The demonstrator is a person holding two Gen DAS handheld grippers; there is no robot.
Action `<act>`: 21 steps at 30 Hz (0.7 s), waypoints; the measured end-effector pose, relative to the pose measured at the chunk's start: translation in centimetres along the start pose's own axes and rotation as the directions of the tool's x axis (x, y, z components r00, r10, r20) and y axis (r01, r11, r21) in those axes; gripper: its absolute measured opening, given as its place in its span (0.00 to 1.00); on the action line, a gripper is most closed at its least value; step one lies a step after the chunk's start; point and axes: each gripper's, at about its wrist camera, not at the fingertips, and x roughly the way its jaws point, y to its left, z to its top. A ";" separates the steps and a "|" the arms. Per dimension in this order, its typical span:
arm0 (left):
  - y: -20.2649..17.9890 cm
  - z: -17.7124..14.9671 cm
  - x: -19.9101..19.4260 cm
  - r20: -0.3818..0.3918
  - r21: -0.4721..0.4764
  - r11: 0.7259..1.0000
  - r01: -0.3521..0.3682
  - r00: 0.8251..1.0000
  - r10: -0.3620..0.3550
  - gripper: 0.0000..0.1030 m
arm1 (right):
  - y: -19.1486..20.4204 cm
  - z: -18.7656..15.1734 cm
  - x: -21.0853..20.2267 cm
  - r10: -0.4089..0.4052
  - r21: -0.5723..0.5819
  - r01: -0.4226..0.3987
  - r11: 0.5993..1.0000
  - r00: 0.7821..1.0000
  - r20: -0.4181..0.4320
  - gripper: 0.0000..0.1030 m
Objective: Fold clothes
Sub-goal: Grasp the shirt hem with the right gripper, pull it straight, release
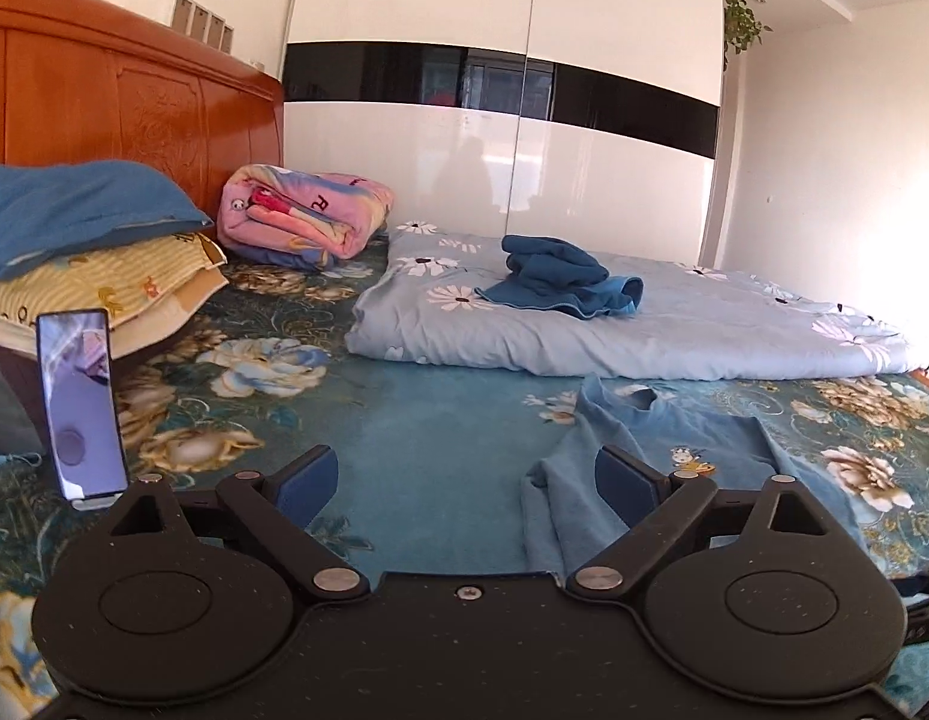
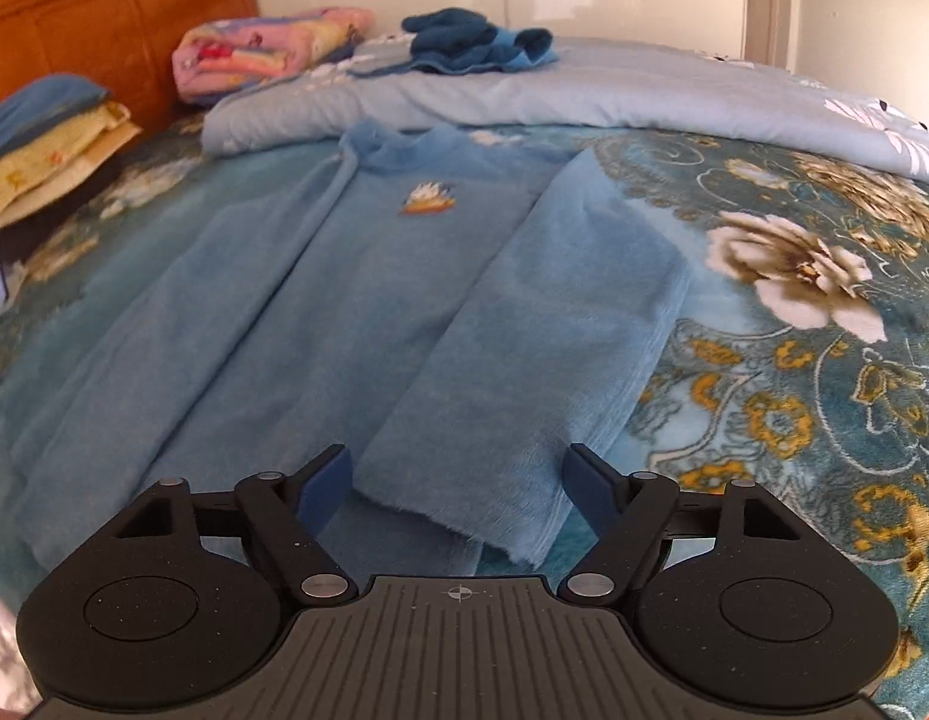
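A light blue fleece top [image 2: 356, 276] with a small cartoon badge lies flat on the floral bedspread [image 2: 794, 330], collar toward the far side, both sleeves laid down along the body. My right gripper [image 2: 461, 489] is open and empty, its jaws either side of the right sleeve's cuff [image 2: 482, 498] without closing on it. My left gripper [image 1: 467, 480] is open and empty above the bedspread, just left of the top [image 1: 674, 456]; its right finger [image 1: 623, 480] is at the edge of the left sleeve.
A folded pale blue quilt [image 1: 644, 324] lies across the far side with a dark blue garment [image 1: 566, 279] on it. A pink blanket [image 1: 302, 213] and stacked pillows [image 1: 86, 246] sit by the wooden headboard [image 1: 134, 90]. A phone [image 1: 80, 408] stands at left.
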 end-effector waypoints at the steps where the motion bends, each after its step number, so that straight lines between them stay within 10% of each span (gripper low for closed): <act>1: 0.0 0.0 0.0 -0.001 -0.003 1.000 0.007 1.000 -0.007 0.89 | 0.3 -0.1 0.1 -0.001 -0.015 0.001 1.000 1.000 -0.005 0.72; 8: -1.2 0.0 0.7 -0.016 0.016 1.000 0.027 1.000 -0.027 0.89 | 1.8 -0.7 0.3 -0.040 -0.086 0.040 0.996 0.999 0.001 0.67; 14: -1.6 -0.2 1.4 -0.039 0.017 0.999 0.027 0.999 -0.026 0.89 | -1.3 0.0 -0.2 -0.023 0.061 0.022 0.998 0.999 0.023 0.10; 21: -2.1 -0.5 2.8 -0.081 0.012 0.999 0.030 0.996 -0.029 0.89 | -7.0 1.9 -1.8 -0.049 0.214 0.026 0.976 0.994 0.103 0.05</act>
